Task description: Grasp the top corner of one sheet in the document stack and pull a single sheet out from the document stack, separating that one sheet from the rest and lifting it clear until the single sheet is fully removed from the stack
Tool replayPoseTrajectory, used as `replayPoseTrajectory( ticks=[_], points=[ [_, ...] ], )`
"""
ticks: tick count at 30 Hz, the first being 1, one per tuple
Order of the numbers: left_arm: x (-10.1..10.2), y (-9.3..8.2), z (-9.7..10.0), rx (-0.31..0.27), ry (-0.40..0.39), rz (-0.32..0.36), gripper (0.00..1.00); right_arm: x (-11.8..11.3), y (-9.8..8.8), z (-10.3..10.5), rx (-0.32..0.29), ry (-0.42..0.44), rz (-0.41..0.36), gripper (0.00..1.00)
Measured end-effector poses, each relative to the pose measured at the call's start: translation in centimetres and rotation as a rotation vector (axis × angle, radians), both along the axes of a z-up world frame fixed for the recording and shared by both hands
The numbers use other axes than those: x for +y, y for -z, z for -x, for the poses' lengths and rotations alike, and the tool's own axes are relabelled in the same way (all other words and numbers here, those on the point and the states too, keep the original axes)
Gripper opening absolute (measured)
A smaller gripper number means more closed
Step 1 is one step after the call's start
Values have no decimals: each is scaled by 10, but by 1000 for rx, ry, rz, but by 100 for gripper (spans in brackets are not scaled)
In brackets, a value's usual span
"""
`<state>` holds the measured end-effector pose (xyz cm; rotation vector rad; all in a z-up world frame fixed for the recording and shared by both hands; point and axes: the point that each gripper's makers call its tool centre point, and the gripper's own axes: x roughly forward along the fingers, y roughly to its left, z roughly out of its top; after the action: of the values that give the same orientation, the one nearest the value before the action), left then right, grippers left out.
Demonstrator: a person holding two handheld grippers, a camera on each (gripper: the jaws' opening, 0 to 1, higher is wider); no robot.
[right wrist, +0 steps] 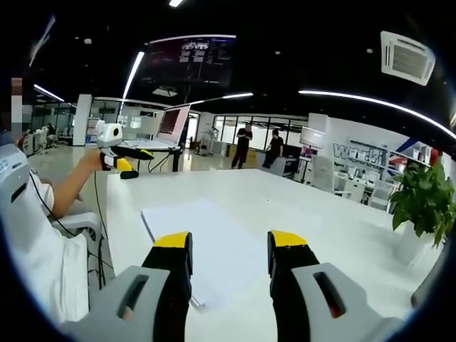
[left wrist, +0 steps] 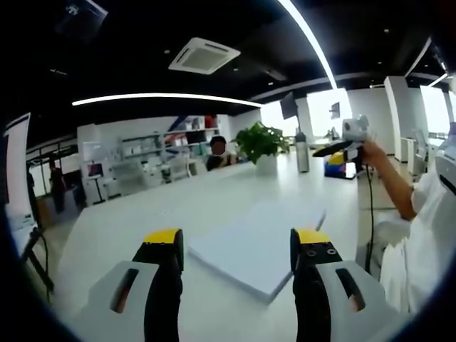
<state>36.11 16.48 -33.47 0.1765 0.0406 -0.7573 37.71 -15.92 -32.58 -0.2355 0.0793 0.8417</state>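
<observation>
Writing: "Word…" partly readable on far wall sign [right wrist: 349, 152].
Document stack [left wrist: 260, 246]: flat on white table [left wrist: 142, 221], edges free, open room around.
Left hand-held gripper [left wrist: 236, 246]: jaws spread, holding nothing.
Right hand-held gripper [right wrist: 228, 249]: jaws spread over the stack, holding nothing.

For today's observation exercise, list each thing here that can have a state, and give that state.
left gripper: open, empty, above the table.
right gripper: open, empty, over the stack.
document stack: flat on the table, untouched, no sheet lifted.
potted plant: upright on the table.
</observation>
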Motion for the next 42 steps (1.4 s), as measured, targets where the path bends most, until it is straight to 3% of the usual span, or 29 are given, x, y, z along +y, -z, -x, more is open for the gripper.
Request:
replayPoseTrajectory(
  ticks=[32,42],
  points=[
    [4,-4,-1,-3,-6,11,60,-1,-8,3,-16,0,-7,42],
    [6,-4,-3,0,-6,22,60,6,-1,2,-4,-11,9,42]
  ],
)
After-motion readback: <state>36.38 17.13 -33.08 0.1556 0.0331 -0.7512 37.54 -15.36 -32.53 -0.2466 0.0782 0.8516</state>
